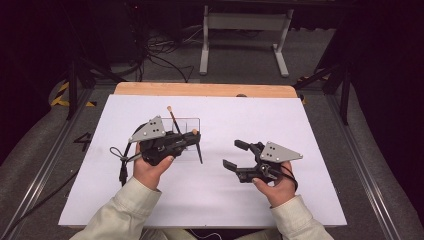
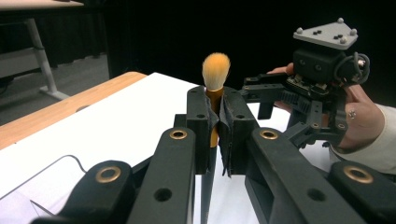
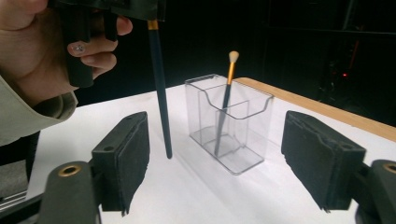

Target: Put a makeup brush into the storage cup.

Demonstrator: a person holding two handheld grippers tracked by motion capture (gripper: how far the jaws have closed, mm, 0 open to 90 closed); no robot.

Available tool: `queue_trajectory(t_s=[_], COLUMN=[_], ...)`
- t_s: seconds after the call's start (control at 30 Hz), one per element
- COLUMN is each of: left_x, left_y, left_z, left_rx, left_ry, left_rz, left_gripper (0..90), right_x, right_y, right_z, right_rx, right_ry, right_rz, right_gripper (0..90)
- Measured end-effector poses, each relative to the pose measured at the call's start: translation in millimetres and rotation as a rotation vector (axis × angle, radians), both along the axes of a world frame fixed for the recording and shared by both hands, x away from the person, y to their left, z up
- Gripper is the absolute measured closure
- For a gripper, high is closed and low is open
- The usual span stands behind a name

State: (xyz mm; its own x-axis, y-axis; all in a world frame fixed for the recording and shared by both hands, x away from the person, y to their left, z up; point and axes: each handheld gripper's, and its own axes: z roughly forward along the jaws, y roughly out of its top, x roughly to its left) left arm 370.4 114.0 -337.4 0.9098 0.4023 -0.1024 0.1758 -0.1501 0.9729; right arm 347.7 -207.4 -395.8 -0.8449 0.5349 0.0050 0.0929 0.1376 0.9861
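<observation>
My left gripper (image 1: 194, 138) is shut on a make-up brush (image 1: 199, 151), which it holds upright above the white mat. In the left gripper view the pads (image 2: 201, 116) clamp the gold ferrule just under the tan bristles (image 2: 216, 69). The brush's dark handle (image 3: 159, 93) hangs down, its tip just above the mat, to the left of a clear divided holder (image 3: 250, 140). A second brush (image 3: 226, 100) leans inside that holder (image 1: 189, 121). My right gripper (image 1: 233, 154) stands open at the mat's right, nothing between its pads (image 3: 122, 156), facing the holder.
A white mat (image 1: 210, 200) covers the wooden table, whose bare edge (image 1: 205, 89) runs along the far side. Beyond it, a white desk frame (image 1: 245, 30) and cables (image 1: 160, 55) sit on the grey floor. The right hand and its gripper (image 2: 299, 107) are close beside the held brush.
</observation>
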Motion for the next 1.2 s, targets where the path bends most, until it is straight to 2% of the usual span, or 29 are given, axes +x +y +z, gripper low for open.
queue_trajectory(t_s=[0.07,0.1,0.23,0.4,0.5,0.63,1.03,1.2], left_x=[3.8,5.5,9.8,17.0,22.9,27.7,36.8,40.6], left_y=[0.7,0.3,1.9,5.8,10.2,15.0,22.4,23.1], left_z=[1.6,2.5,5.9,8.4,12.0,16.8,22.0,22.3], left_rx=[0.003,0.002,0.003,-0.015,-0.024,-0.037,-0.045,-0.039], left_ry=[-0.004,0.016,0.012,0.017,0.024,0.012,-0.003,-0.007], left_rz=[-0.002,-0.012,-0.016,0.002,-0.008,0.006,0.063,0.09], left_gripper=[83.5,83.5,83.5,83.5,83.5,83.5,83.5,83.6], right_x=[0.2,0.4,1.5,3.2,2.6,0.7,-6.8,-9.6], right_y=[-3.6,-5.1,-11.6,-21.6,-26.3,-32.0,-48.5,-52.1], right_z=[-0.2,-0.2,-0.9,-2.4,-2.7,-3.2,-3.7,-4.4], right_rx=[0.003,0.001,0.004,0.01,0.012,0.013,0.024,0.024], right_ry=[0.004,0.003,0.002,0.008,0.008,0.009,0.009,0.014], right_rz=[-0.014,-0.02,-0.057,-0.093,-0.107,-0.124,-0.184,-0.192], right_gripper=[22.9,22.5,19.7,18.8,18.8,18.8,18.0,18.0])
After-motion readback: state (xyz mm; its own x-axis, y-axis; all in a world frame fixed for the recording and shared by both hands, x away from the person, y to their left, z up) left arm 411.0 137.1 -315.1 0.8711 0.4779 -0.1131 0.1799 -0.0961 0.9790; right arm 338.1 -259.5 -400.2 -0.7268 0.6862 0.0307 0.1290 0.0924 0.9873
